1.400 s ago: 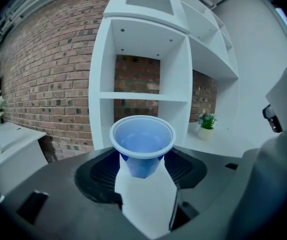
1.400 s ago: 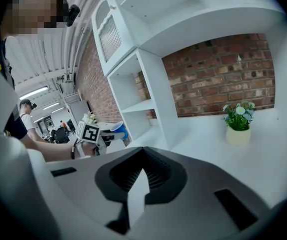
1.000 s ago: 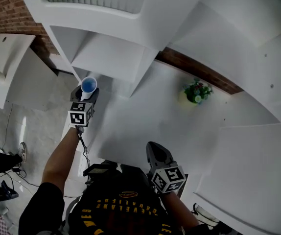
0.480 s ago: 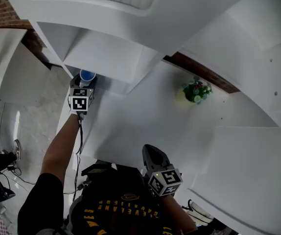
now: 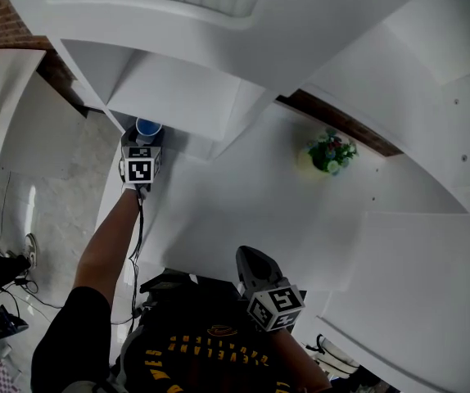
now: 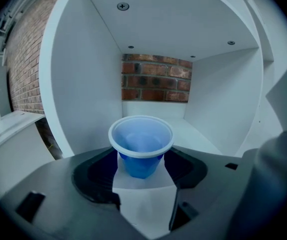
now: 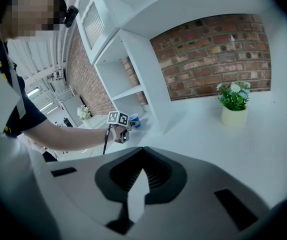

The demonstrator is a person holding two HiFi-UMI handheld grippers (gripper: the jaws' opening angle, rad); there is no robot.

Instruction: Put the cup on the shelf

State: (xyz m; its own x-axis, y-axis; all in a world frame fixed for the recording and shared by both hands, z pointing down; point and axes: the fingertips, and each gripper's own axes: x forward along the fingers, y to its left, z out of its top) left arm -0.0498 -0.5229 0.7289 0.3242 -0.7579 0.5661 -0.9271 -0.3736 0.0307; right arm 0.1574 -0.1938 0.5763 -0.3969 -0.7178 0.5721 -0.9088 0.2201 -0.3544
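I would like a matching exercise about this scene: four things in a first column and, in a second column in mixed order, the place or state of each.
Column one:
1. blue cup
2. potted plant
3. right gripper
4. brick wall

Column two:
A. jaws together, nothing between them
B. visible at the back of the shelf compartment
C. gripped by the left gripper
D. standing on the white counter

Pairs: 1-C, 2-D, 3-A, 4-B.
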